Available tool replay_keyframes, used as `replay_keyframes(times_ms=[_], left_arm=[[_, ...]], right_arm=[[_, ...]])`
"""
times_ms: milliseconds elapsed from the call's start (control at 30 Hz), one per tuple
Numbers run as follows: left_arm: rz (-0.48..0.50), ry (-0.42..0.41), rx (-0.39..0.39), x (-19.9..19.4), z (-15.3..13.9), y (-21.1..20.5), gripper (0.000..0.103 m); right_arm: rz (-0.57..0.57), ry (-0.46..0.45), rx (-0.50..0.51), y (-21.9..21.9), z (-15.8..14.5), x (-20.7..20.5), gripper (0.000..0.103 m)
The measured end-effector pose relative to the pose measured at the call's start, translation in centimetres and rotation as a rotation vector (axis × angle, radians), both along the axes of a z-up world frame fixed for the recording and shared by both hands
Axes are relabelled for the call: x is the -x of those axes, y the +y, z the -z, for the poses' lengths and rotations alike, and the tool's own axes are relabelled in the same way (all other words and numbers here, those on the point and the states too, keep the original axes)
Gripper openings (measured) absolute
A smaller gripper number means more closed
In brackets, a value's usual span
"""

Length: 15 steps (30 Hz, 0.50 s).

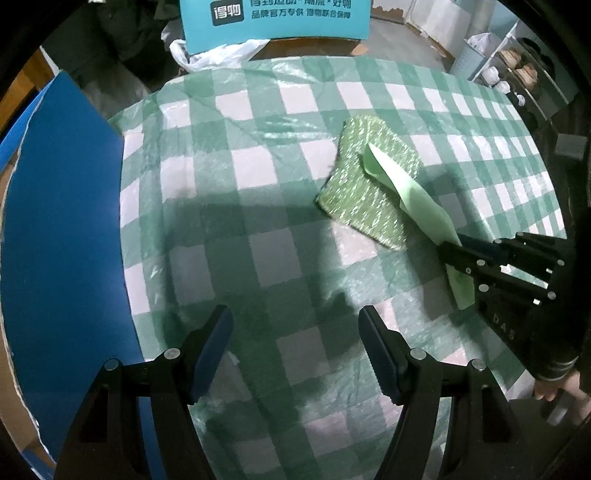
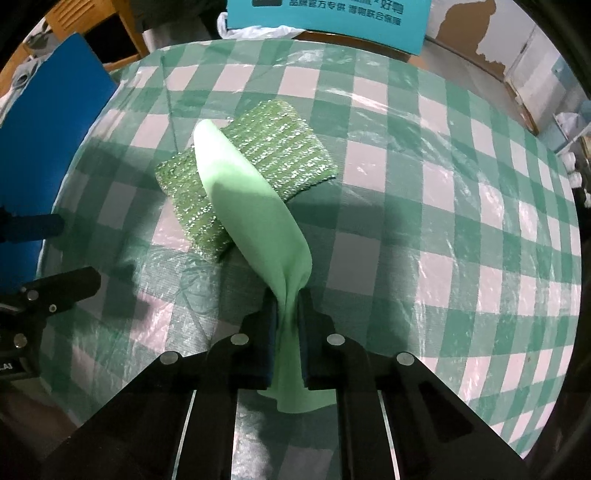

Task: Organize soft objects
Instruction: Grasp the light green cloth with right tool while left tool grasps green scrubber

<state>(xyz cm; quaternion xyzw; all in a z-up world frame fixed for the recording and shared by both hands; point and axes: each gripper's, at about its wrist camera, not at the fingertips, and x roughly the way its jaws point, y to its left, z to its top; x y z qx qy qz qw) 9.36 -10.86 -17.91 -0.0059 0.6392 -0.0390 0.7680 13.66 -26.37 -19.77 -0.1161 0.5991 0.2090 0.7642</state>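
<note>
A pale green cloth drapes over a glittery green scouring pad that lies flat on the checked tablecloth. My right gripper is shut on the cloth's near end, which bunches between the pads and hangs out behind them. The left wrist view shows the same cloth running from the pad into the right gripper at the right. My left gripper hovers open over bare tablecloth, left of and nearer than the pad, with nothing between its fingers.
A blue board stands along the table's left edge. A teal printed box and a white plastic bag sit beyond the far edge. Shelves with small items are at the far right. A person's hand shows at lower right.
</note>
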Motion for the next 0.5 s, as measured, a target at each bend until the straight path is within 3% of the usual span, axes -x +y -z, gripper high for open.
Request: replay_keyframes(times_ms=[200, 500], left_arm=[[0.000, -0.031, 0.008, -1.2, -0.5, -0.9, 0.080], [0.017, -0.047, 0.029, -4.3, -0.5, -2.7, 0.082]], right_arm=[[0.062, -0.026, -0.047, -2.3, -1.5, -0.9, 0.009], [0.139, -0.052, -0.114, -5.2, -3.6, -1.1, 0.009]])
